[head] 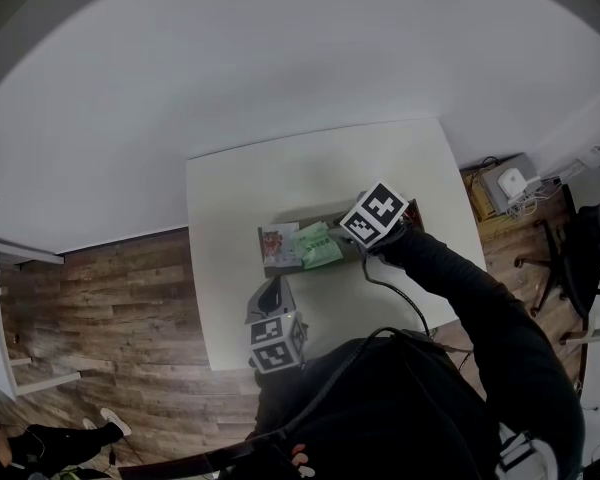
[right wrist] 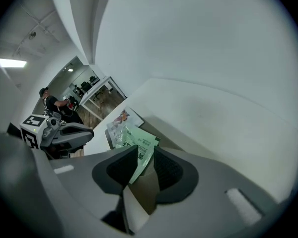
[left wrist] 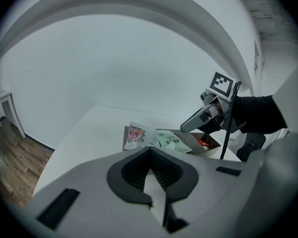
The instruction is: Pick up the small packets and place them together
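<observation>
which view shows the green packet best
The right gripper view: the green packet is nearest and largest there, its lower end between the parted jaws of the right gripper. The left gripper view shows it small, lying beside a colourful packet. The head view gives only a small green patch by that gripper.
</observation>
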`<move>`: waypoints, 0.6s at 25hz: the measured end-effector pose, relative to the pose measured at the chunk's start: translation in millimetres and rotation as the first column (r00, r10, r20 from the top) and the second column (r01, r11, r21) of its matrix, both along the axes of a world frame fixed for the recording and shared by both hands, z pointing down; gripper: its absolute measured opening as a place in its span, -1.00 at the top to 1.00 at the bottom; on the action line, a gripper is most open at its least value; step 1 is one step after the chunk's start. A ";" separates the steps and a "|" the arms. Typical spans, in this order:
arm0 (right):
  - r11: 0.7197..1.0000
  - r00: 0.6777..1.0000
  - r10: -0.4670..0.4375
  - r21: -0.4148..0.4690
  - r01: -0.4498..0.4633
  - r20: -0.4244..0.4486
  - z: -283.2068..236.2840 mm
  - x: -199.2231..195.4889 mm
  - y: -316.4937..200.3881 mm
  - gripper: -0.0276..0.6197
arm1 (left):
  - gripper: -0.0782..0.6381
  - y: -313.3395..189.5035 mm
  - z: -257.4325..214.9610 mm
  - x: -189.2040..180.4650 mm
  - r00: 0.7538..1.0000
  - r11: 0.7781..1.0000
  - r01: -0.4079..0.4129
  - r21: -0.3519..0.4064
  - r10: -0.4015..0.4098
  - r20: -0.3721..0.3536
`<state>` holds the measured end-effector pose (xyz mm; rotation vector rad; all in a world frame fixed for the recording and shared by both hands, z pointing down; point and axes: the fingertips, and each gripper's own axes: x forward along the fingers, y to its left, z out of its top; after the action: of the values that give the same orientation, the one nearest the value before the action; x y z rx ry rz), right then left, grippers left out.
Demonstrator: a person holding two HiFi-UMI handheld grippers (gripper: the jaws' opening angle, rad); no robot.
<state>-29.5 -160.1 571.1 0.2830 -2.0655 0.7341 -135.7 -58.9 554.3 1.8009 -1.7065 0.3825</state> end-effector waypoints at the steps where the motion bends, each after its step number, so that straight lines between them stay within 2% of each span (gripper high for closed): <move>1: 1.000 1.000 -0.004 0.013 0.005 -0.009 -0.4 1.9 -1.7 0.62 | 0.78 -0.7 -0.7 0.2 1.000 1.000 0.000 0.000 0.000 -0.001; 8: 0.990 0.997 0.058 0.123 -0.064 0.058 -34.6 37.0 -27.1 0.62 | 0.78 -4.5 -4.1 -1.3 1.000 1.000 -0.004 0.009 0.004 0.004; 12: 0.981 0.998 0.067 0.184 -0.069 0.015 -41.1 84.9 -36.2 0.62 | 0.78 -5.2 -0.6 2.1 1.000 1.000 -0.021 -0.004 0.021 0.002; 15: 0.980 0.999 0.026 0.197 -0.017 -0.043 -33.5 115.8 -31.3 0.62 | 0.78 -6.9 1.0 6.8 0.999 0.999 -0.041 -0.010 0.041 0.002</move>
<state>86.4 -191.4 537.5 0.4301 -2.0972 0.5312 -128.9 -65.8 555.3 1.8313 -1.6691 0.4095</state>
